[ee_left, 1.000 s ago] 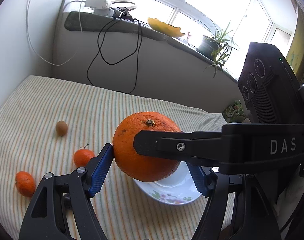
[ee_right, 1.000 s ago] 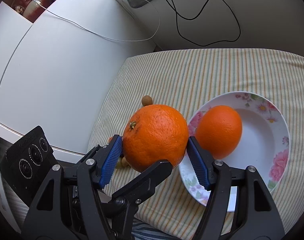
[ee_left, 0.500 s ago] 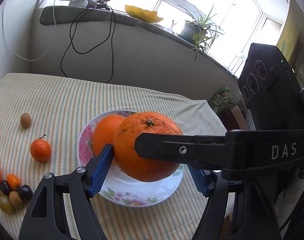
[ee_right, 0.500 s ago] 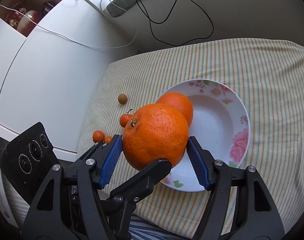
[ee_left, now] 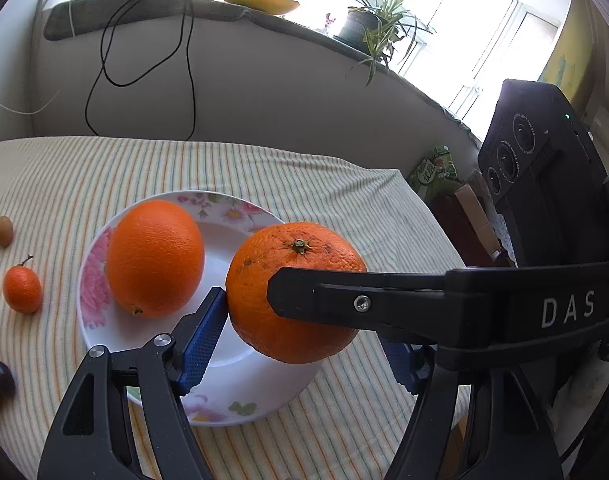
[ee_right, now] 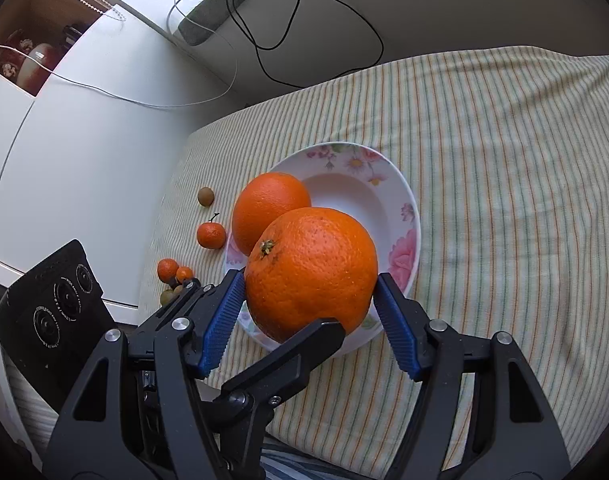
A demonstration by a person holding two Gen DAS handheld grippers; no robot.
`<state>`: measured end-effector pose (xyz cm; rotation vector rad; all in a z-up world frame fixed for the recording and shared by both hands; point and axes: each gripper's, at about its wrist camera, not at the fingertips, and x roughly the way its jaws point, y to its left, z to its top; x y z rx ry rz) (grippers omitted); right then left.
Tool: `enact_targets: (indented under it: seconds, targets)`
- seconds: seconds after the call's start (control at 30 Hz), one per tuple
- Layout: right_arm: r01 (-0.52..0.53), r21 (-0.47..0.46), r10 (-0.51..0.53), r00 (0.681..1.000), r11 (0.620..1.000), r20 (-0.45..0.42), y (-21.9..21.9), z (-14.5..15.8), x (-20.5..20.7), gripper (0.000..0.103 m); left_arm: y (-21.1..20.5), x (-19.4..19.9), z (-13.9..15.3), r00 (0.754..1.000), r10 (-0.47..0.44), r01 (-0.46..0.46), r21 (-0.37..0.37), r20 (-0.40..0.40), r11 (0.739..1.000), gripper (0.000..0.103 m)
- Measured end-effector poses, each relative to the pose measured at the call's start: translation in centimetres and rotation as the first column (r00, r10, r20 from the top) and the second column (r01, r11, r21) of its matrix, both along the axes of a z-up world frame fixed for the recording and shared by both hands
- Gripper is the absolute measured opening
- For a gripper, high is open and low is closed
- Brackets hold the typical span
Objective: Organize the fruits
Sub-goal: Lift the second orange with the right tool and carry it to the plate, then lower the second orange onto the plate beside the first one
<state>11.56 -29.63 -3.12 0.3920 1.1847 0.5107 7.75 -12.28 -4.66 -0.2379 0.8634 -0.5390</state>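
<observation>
the big orange (ee_right: 312,268) hangs in the air between the two tools, above the near edge of the flowered plate (ee_right: 404,208), not yet resting on it. the right tool (ee_right: 310,316) is pinching it: in the right wrist view both blue pads sit against its sides, stem end turned to the left. the left tool (ee_left: 302,344) crosses it at an angle. its left pad touches the fruit's flank, but the other pad's contact is hidden behind the right tool's black finger, so i cannot tell whether the left tool really grips.

what the next move turns on, as i judge it: the free white well of the plate lies just ahead of and below the held orange, while a second orange (ee_right: 270,200) already fills the plate's left side, close beside the carried one. so the fruit should go down and a little forward and rightward – away from its neighbour – or it may knock it or settle on the rim and roll onto the striped cloth of the desk (ee_right: 504,160).

a small mandarin (ee_right: 211,235) and other little fruits lie left of the plate – still to be sorted.
</observation>
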Motion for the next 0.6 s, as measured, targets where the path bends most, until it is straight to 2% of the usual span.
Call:
enact_targets:
  seconds: [0.27,0.4,0.5,0.6]
  targets:
    - [0.018,0.002,-0.018,1.0,1.0,-0.003,-1.7,-0.6,0.5,0.07,-1.6,0.5,-0.4,1.0,-0.01,0.01,0.057,0.01,0.998,0.073]
    - [0.024,-0.005,-0.024,1.0,1.0,-0.009,-2.1,-1.0,0.8,0.07,-3.3,-0.1,0.0,0.995,-0.029,0.012,0.17,0.095,0.985,0.072]
    - [0.011,0.042,-0.011,1.0,0.999,-0.003,-2.2,-0.9,0.8,0.063,-4.2,-0.5,0.4,0.987,-0.032,-0.01,0.255,0.158,0.967,0.072]
    - [0.018,0.02,-0.019,0.998,1.0,0.054,-2.0,0.5,0.8,0.063,-3.9,-0.1,0.6,0.989,-0.023,-0.012,0.24,0.144,0.971,0.072]
